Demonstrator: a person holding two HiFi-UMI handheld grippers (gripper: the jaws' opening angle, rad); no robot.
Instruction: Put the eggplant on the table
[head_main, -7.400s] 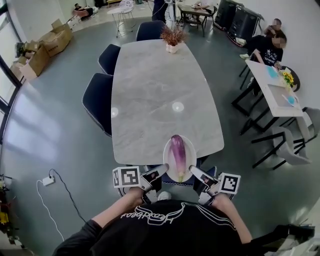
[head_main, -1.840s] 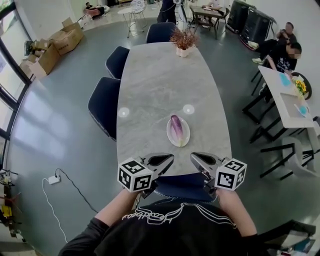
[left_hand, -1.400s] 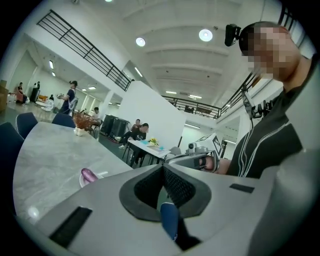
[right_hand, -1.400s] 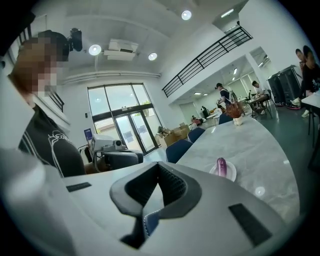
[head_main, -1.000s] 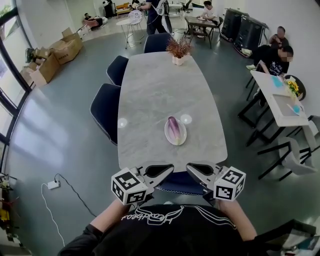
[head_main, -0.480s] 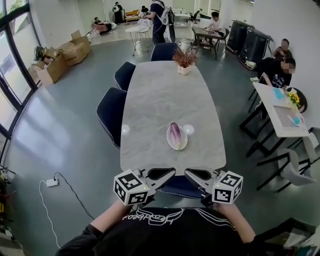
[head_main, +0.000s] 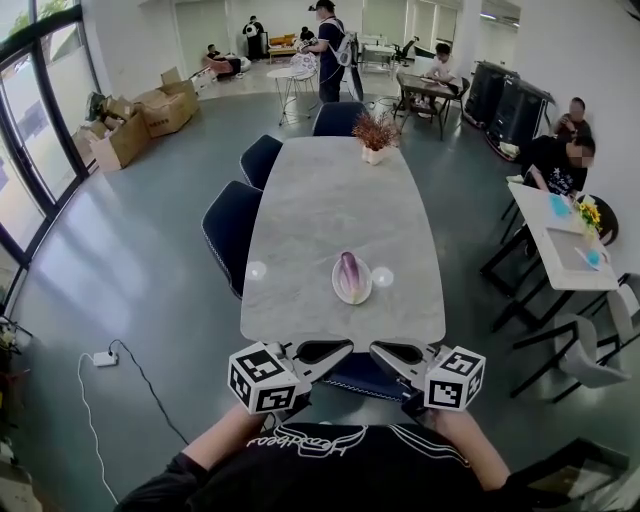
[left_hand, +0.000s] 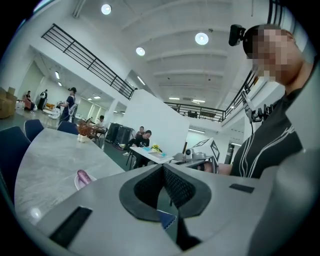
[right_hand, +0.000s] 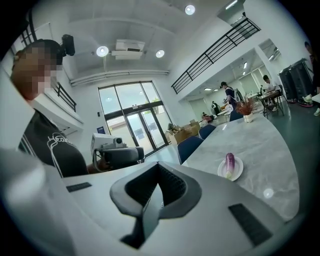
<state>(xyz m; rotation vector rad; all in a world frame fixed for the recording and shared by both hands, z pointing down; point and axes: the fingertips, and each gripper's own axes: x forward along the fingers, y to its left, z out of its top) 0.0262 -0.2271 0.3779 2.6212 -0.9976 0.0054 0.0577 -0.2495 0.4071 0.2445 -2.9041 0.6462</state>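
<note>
head view: purple eggplant, pale-tipped, lies on a white plate.

**No wording can be read in any view**

White script lettering runs across the chest of the person's black shirt at the bottom of the head view. It is upside down from there and too small and loose to spell out. The left marker cube on the left tongs and the right marker cube on the right tongs carry black-and-white square code patterns, not letters or digits. The cardboard boxes on the floor, well beyond the far left corner of the counter, show no print that can be made out.
</note>
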